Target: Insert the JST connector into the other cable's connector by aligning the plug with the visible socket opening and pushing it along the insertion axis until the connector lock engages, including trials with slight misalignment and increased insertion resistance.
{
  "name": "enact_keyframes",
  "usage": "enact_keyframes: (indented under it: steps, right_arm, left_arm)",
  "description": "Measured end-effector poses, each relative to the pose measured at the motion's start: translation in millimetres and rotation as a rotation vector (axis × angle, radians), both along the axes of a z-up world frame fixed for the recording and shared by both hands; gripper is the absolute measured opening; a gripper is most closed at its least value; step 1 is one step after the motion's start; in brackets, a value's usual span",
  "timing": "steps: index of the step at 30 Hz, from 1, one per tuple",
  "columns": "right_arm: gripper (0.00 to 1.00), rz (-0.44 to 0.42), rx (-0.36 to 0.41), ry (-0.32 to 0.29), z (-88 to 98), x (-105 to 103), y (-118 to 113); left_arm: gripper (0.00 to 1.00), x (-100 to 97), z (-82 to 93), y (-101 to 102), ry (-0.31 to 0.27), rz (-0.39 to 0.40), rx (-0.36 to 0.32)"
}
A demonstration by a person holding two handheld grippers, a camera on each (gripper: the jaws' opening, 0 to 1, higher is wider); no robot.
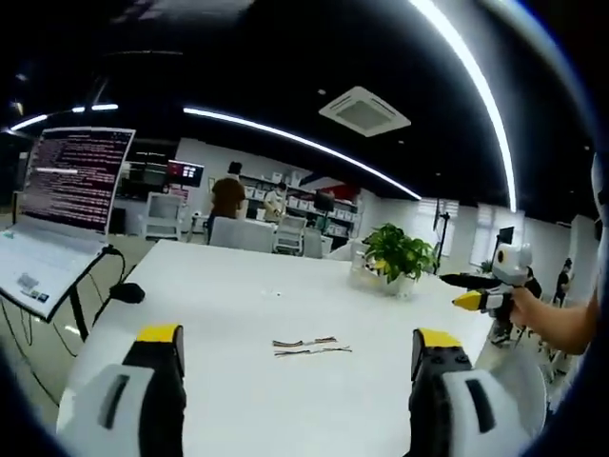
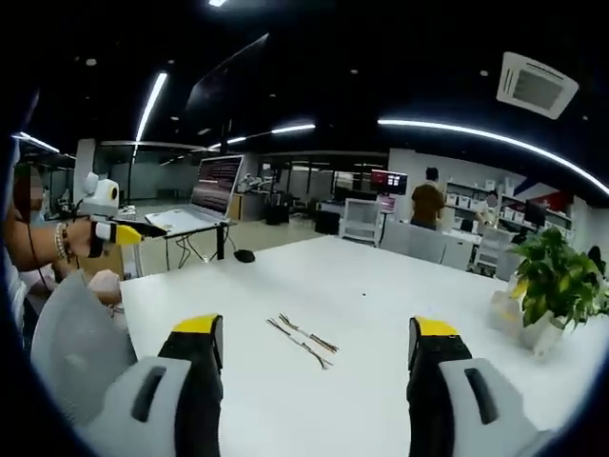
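JST cables, two thin multicoloured leads (image 1: 309,346) (image 2: 304,341), lie unmated at frame centre on white table (image 1: 238,286); left gripper (image 1: 300,357) and right gripper (image 2: 316,345) are held released, nothing grasped.

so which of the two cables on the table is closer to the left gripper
The lower cable in the left gripper view: it lies nearer the open jaws and stretches longer. The other cable sits just behind it, shorter, toward the plant.
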State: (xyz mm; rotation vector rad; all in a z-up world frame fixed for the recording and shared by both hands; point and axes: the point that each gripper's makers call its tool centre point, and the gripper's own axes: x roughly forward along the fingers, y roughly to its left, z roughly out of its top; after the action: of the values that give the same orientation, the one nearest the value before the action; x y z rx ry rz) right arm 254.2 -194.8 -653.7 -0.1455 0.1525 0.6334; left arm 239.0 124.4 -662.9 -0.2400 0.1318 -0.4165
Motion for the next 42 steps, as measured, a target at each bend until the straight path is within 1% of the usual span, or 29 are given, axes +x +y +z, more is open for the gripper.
enact_keyframes:
  steps: [2, 5, 6, 8, 10, 13, 16, 19, 21, 23, 26, 29, 37, 42]
  right_arm:
    - [0.79, -0.012, -0.006, 0.023, -9.4, -7, -3]
    - [0.79, -0.027, -0.002, 0.043, -20.2, -14, -6]
    - [0.78, -0.027, 0.007, 0.061, -25.2, -17, -6]
    - [0.78, -0.026, 0.000, 0.071, -31.2, -20, -5]
    - [0.78, -0.035, -0.018, 0.085, -39.3, -22, -7]
    - [0.77, -0.036, -0.015, 0.112, -47.1, -24, -7]
    - [0.77, -0.040, -0.037, 0.114, -47.9, -25, -10]
    - [0.77, -0.043, -0.037, 0.113, -47.2, -25, -12]
    - [0.77, -0.051, -0.056, 0.122, -51.0, -26, -18]
    - [0.77, -0.058, -0.053, 0.128, -53.7, -28, -22]
    - [0.77, -0.058, -0.044, 0.156, -61.7, -32, -25]
    - [0.77, -0.067, -0.079, 0.176, -71.7, -35, -30]
    - [0.78, -0.053, -0.075, 0.197, -80.8, -39, -31]
    - [0.78, -0.061, -0.068, 0.211, -85.0, -40, -34]
  left_arm:
    - [0.99, -6.5, -2.5, 7, -0.001, 0.021, -0.016]
    - [0.99, -13.1, -13.2, 15, 0.024, 0.041, -0.011]
    - [0.99, -15.7, -18.7, 18, 0.036, 0.045, -0.006]
    - [0.99, -19.0, -25.2, 22, 0.053, 0.058, -0.013]
    - [0.99, -22.2, -31.2, 24, 0.070, 0.063, -0.024]
    - [0.99, -30.0, -39.8, 21, 0.097, 0.063, -0.032]
    - [0.99, -33.6, -47.7, 19, 0.121, 0.061, -0.035]
    - [0.99, -36.1, -52.0, 18, 0.131, 0.068, -0.034]
    - [0.99, -37.0, -55.5, 17, 0.145, 0.068, -0.040]
    - [0.99, -39.1, -57.7, 15, 0.151, 0.063, -0.040]
    - [0.99, -42.0, -61.4, 13, 0.160, 0.064, -0.031]
    - [0.99, -43.4, -63.8, 13, 0.167, 0.065, -0.042]
    - [0.99, -46.7, -70.3, 7, 0.192, 0.054, -0.063]
    - [0.99, -47.8, -73.6, 9, 0.202, 0.059, -0.060]
